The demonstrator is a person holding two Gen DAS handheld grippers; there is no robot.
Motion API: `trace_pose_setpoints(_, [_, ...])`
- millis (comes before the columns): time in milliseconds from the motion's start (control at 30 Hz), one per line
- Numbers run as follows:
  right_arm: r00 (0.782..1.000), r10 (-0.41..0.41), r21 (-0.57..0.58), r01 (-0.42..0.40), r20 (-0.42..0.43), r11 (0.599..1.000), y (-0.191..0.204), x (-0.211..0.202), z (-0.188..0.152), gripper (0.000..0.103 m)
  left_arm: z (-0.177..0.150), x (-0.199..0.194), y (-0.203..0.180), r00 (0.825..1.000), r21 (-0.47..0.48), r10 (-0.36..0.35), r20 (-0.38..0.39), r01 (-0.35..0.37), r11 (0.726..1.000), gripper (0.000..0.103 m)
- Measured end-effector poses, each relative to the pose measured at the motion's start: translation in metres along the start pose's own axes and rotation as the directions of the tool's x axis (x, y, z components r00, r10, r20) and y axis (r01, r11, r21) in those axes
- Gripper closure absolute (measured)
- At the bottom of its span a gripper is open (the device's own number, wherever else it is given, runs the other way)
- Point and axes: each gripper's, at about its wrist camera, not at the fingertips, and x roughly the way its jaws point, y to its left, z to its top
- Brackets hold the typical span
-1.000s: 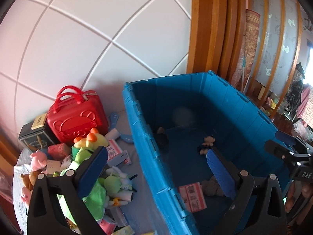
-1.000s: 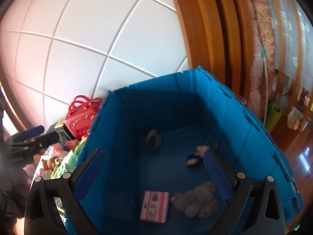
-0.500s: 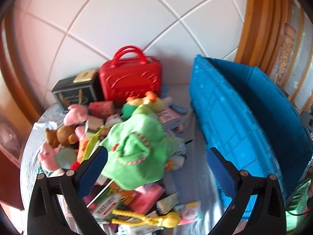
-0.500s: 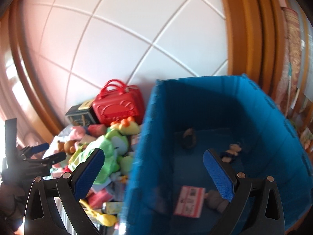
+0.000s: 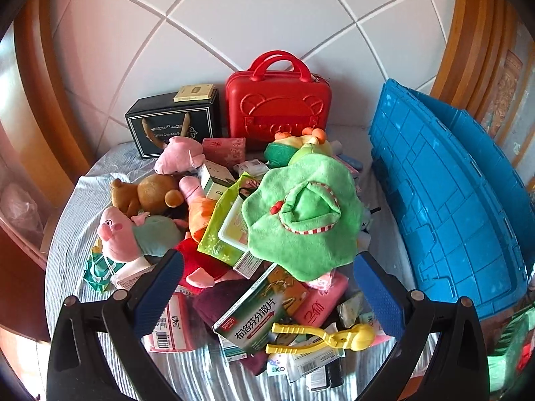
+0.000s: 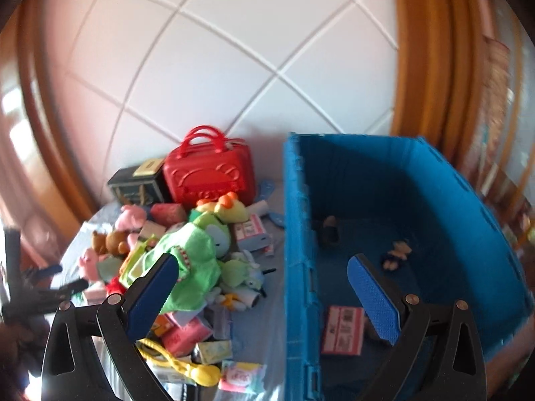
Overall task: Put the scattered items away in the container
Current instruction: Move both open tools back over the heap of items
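On the striped cloth (image 5: 70, 207), beside the blue bin (image 5: 444, 200): heap of scattered things, green plush (image 5: 302, 214) on top, brown bear (image 5: 147, 195), pink pig (image 5: 117, 234), yellow tongs (image 5: 321, 336), medicine box (image 5: 249, 322). Behind the heap, against the tiled wall, red case (image 5: 277, 100) and black box (image 5: 170, 127). Left gripper (image 5: 267, 287) spread wide above the heap, holding nothing. Right gripper (image 6: 260, 294) likewise wide apart and bare, astride the bin's near wall. Inside the bin: pink packet (image 6: 342, 330), small doll (image 6: 396, 254).
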Motion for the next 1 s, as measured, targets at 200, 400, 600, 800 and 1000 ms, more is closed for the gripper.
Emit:
trace_pose_setpoints(200, [0.993, -0.099, 0.104, 0.093, 0.058, 0.99, -0.047, -0.027, -0.006, 0.0, 0.0, 0.007, -0.028, 0.999, 0.055, -0.028, -0.023, 0.029, 0.998, 0.001])
trace_pose_setpoints(400, [0.991, -0.119, 0.158, 0.108, 0.063, 0.982, -0.093, -0.034, -0.012, 0.0, 0.007, 0.014, -0.071, 0.999, 0.084, -0.035, -0.029, 0.037, 0.996, 0.001])
trace_pose_setpoints(600, [0.992, -0.109, 0.184, 0.097, 0.061, 0.978, -0.138, -0.028, -0.022, 0.0, 0.007, 0.023, -0.116, 0.998, 0.113, -0.021, -0.052, 0.027, 0.993, 0.001])
trace_pose_setpoints(800, [0.994, -0.07, 0.171, 0.055, 0.084, 0.984, -0.169, -0.033, -0.025, 0.0, 0.008, 0.025, -0.133, 0.999, 0.102, 0.004, -0.053, 0.002, 0.995, 0.001])
trace_pose_setpoints(1000, [0.989, -0.028, 0.112, 0.011, 0.147, 0.994, -0.157, -0.057, -0.006, 0.0, 0.005, 0.019, -0.122, 1.0, 0.038, 0.015, -0.028, -0.014, 0.999, 0.001])
